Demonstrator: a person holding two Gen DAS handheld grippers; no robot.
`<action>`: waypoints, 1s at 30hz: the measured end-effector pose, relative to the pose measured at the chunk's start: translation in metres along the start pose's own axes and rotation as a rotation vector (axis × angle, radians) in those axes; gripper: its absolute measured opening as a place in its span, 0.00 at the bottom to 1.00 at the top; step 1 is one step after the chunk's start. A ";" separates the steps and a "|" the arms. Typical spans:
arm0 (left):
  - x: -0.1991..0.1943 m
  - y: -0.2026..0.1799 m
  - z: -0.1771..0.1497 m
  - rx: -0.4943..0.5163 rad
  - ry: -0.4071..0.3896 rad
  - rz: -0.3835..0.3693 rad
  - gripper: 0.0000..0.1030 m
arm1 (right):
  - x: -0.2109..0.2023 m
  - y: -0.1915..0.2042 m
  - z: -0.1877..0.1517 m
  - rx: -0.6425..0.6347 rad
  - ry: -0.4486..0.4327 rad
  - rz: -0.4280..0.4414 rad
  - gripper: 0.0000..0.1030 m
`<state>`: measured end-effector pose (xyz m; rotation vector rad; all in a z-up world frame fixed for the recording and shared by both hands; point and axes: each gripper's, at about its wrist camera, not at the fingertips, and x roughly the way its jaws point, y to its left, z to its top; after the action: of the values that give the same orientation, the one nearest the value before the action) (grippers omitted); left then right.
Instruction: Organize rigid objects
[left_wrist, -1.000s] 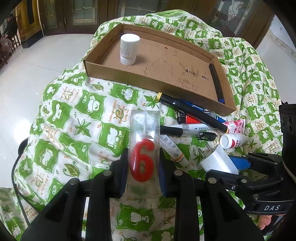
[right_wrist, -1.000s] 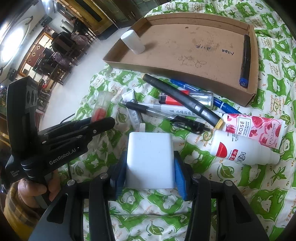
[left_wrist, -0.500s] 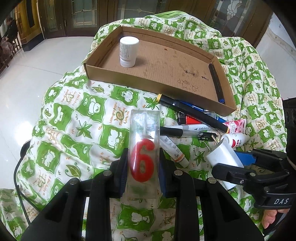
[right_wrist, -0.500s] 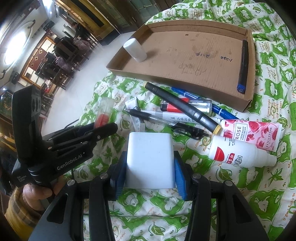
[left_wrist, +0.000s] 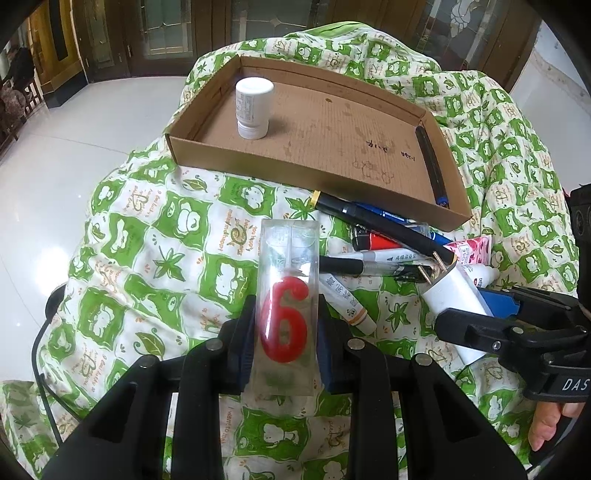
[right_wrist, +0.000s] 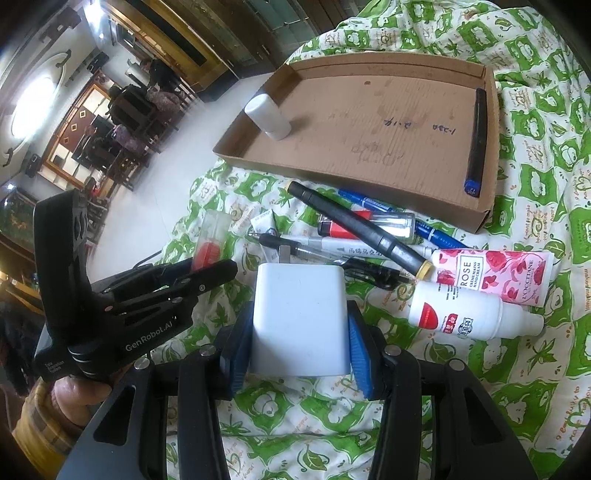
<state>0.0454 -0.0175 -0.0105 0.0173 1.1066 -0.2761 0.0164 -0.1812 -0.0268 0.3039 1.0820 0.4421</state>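
Both claws are loaded and held above the green-and-white quilt (left_wrist: 147, 236). The left gripper (left_wrist: 286, 332) pinches a clear plastic case with a red "6" candle (left_wrist: 286, 314) between its pads, the case standing upright along the fingers. Just to its right, the right gripper (right_wrist: 299, 343) clamps a white plug adapter (right_wrist: 300, 317) squarely between blue pads (right_wrist: 356, 350), its prongs pointing away toward the pile.

Ahead of them, toward the far side of the quilt, sits the shallow cardboard tray (left_wrist: 258, 173). A white pill bottle (left_wrist: 253, 109) stands upright near the tray's left end, and a dark pen with a blue tip (left_wrist: 430, 162) lies along its right wall.

Between tray and claws, the clutter lies heaped on the quilt by the tray's near right corner: a long black marker (right_wrist: 362, 230) crossing over a red-and-clear lighter (right_wrist: 365, 225) and a blue pen (right_wrist: 436, 234), a black-grip pen (right_wrist: 303, 251) lower down. At the heap's right edge a rose hand cream tube (right_wrist: 491, 273) touches a white bottle with a red label (right_wrist: 469, 319) lying on its side.
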 end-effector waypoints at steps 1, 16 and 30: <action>-0.001 0.000 0.002 0.002 -0.002 0.002 0.25 | -0.001 0.000 0.001 0.002 -0.004 0.001 0.41; -0.009 -0.019 0.023 0.065 -0.031 0.023 0.25 | -0.012 -0.009 0.013 0.030 -0.049 0.002 0.41; -0.008 -0.034 0.039 0.095 -0.045 0.024 0.25 | -0.027 -0.025 0.033 0.063 -0.109 0.002 0.41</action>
<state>0.0691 -0.0549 0.0184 0.1083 1.0478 -0.3053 0.0400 -0.2166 -0.0025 0.3809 0.9903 0.3897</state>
